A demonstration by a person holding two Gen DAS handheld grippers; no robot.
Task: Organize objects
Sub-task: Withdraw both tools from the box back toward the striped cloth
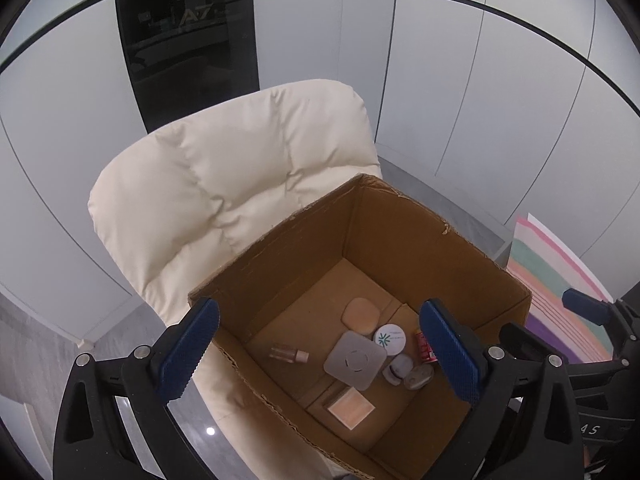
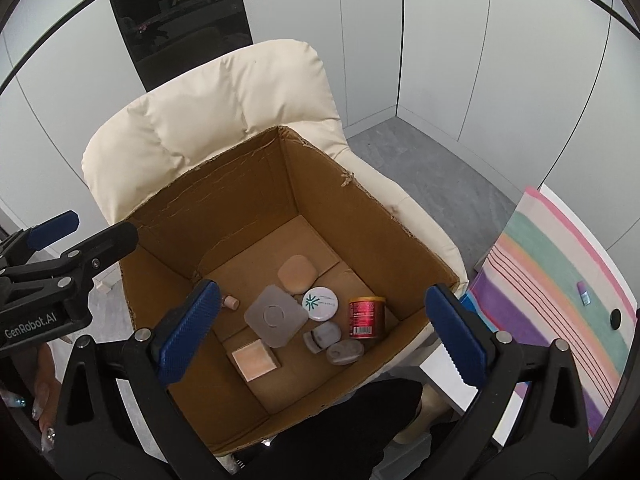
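An open cardboard box sits on a cream padded chair. On its floor lie several small items: a grey square lid, a white round compact, a peach sponge, a square peach pad, a small bottle, a red can. My left gripper is open and empty above the box. My right gripper is open and empty above the box too.
A striped cloth lies to the right with a small tube and a black round thing on it. White wall panels and a dark glass strip stand behind the chair. Grey floor lies right of the chair.
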